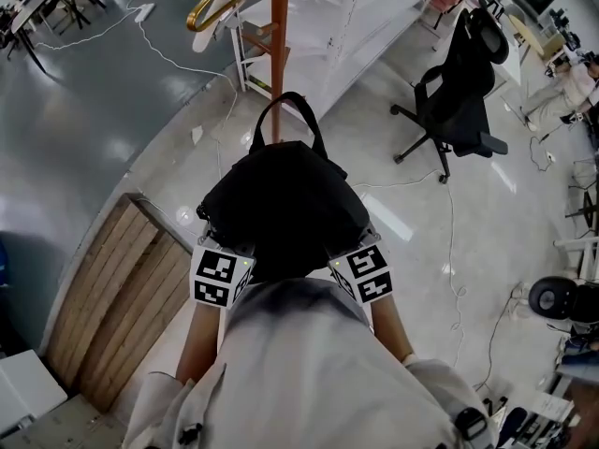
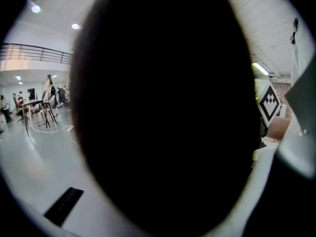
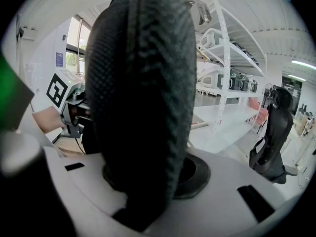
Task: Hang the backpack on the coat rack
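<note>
Head view: black backpack (image 1: 281, 199) in middle of frame, up off floor. Left gripper (image 1: 234, 262) at its lower left, right gripper (image 1: 348, 265) at its lower right, both clamped on it. Handle loop points up at orange coat rack (image 1: 279, 26), top middle.

Left gripper view: backpack fills frame, dark, pressed close.

Right gripper view: jaws pinch bumpy grey part of backpack, middle of frame.

A black office chair (image 1: 463, 92) stands on the glossy floor (image 1: 75, 138), near white shelving (image 3: 229, 58). A white power strip (image 1: 143, 12) lies farther off, its cable trailing. Wooden slatted boards (image 1: 117, 297) lie at lower left.
</note>
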{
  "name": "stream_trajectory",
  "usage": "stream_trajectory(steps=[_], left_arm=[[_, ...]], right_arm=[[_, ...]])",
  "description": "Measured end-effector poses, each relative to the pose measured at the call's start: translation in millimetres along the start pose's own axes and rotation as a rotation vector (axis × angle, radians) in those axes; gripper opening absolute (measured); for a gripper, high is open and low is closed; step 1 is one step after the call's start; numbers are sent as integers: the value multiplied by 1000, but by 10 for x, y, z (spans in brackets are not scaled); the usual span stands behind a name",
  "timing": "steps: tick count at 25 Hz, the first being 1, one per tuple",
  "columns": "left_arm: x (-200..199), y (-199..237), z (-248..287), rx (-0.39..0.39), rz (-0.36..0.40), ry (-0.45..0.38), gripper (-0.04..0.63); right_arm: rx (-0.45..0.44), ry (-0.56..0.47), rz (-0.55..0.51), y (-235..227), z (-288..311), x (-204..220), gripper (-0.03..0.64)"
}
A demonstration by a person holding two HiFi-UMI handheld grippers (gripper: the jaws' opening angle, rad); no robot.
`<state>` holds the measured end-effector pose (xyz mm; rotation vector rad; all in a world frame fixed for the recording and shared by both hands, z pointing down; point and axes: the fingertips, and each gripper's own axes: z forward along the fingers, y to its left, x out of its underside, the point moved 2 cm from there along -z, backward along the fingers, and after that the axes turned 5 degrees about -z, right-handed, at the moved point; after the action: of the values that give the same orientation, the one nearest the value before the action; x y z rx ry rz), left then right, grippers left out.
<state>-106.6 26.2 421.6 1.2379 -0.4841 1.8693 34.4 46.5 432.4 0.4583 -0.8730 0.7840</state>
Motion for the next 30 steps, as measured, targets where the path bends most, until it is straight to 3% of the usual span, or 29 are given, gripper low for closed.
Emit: stream_trajectory(steps=[20, 30], left_arm=[[-299, 429, 121, -18, -2, -3, 91], [-419, 612, 337, -51, -13, 25, 91]], right_arm=[[-4, -8, -20, -157, 322, -436, 120], [-54, -2, -26, -376, 552, -567, 120]])
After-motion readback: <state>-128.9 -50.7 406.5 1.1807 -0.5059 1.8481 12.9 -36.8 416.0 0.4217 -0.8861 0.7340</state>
